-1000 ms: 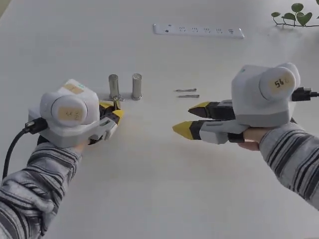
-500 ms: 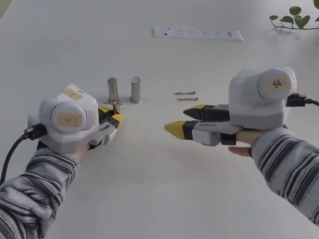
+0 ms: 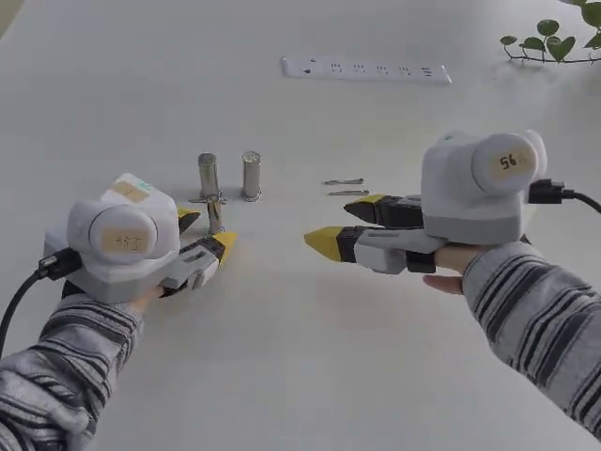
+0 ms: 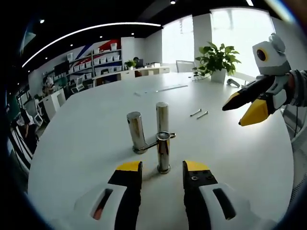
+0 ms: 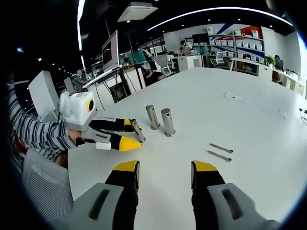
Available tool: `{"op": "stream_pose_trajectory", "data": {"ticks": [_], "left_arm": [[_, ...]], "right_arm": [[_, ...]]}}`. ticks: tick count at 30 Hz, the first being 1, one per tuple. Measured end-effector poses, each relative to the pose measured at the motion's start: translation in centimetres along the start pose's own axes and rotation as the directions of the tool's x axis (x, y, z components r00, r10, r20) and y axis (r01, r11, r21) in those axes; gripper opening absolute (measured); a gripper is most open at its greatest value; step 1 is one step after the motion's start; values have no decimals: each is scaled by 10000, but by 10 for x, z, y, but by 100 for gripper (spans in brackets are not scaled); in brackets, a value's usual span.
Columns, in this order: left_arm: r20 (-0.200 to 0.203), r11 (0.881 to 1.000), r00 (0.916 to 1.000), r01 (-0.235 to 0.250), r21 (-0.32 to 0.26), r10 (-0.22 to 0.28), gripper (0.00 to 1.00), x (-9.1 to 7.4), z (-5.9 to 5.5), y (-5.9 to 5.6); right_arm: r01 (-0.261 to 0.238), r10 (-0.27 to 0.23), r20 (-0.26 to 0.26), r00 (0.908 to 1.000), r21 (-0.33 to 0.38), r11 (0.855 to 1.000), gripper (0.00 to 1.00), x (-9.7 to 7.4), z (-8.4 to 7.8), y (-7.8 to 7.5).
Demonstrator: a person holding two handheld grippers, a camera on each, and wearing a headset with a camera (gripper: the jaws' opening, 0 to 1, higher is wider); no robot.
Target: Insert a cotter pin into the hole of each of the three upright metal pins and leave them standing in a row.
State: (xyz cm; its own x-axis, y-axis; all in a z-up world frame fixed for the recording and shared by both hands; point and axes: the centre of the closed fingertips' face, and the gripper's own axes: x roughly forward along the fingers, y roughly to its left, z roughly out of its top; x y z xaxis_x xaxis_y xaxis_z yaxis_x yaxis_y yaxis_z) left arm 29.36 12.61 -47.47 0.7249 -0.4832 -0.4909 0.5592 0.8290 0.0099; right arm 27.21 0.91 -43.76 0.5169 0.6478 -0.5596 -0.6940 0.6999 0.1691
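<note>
On the white tabletop (image 3: 310, 357), my left gripper (image 3: 207, 228) has its yellow-tipped jaws released, and a shiny upright metal pin (image 4: 163, 153) stands free in the gap at their tips, a thin silver cotter pin (image 4: 160, 139) through its hole. Just behind it stand two bare steel upright pins (image 4: 136, 130). My right gripper (image 3: 343, 224) hovers with jaws parted and empty, near two loose cotter pins (image 3: 344, 181).

The left gripper (image 3: 208, 228) has opened its fingers (image 4: 128, 168) and drawn back from the metal pin (image 4: 163, 153).
</note>
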Motion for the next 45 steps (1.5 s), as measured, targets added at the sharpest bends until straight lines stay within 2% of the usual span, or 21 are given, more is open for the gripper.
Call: {"op": "stream_pose_trajectory", "data": {"ticks": [5,10,17,20,28,31,32,33,35,39,42,45], "left_arm": [[220,9992,9997,63,-404,-54,42,-15,5,0],[314,9986,9993,219,-487,-204,49,-33,9,-6],[579,9975,9978,372,-609,-336,60,-50,16,-13],[706,9953,9965,500,-826,-442,65,-55,20,-17],[993,9958,9937,589,-705,-517,79,-65,30,-24],[1074,9947,9927,634,-814,-545,84,-67,32,-26],[1268,9932,9905,652,-969,-526,85,-68,34,-27],[1283,9930,9904,650,-983,-521,86,-68,35,-27],[1256,9934,9909,608,-968,-484,87,-68,34,-27],[1141,9953,9922,592,-769,-502,91,-69,33,-28],[1077,9963,9929,575,-631,-505,94,-70,31,-29],[1010,9972,9943,408,-631,-343,96,-71,30,-30]], "right_arm": [[28,-24,243,9997,-158,9999,39,10,11,-5],[51,-31,418,9991,-482,9988,36,23,22,-5],[-104,172,1021,9946,-664,9977,33,48,50,-1],[-107,179,1233,9922,-585,9982,31,59,58,-7],[-160,233,1401,9899,-532,9985,26,82,62,-12],[-232,305,1426,9893,-526,9983,23,89,63,-8],[-281,350,1475,9884,-485,9984,23,91,64,-6],[-285,355,1459,9887,-496,9984,22,93,64,-5],[-218,301,1348,9904,-621,9978,21,97,63,-5],[-194,291,1463,9888,-675,9975,15,100,66,-4],[-215,312,1286,9912,-764,9968,13,104,65,-1],[-67,183,1314,9912,-881,9961,10,104,65,-3]]}}
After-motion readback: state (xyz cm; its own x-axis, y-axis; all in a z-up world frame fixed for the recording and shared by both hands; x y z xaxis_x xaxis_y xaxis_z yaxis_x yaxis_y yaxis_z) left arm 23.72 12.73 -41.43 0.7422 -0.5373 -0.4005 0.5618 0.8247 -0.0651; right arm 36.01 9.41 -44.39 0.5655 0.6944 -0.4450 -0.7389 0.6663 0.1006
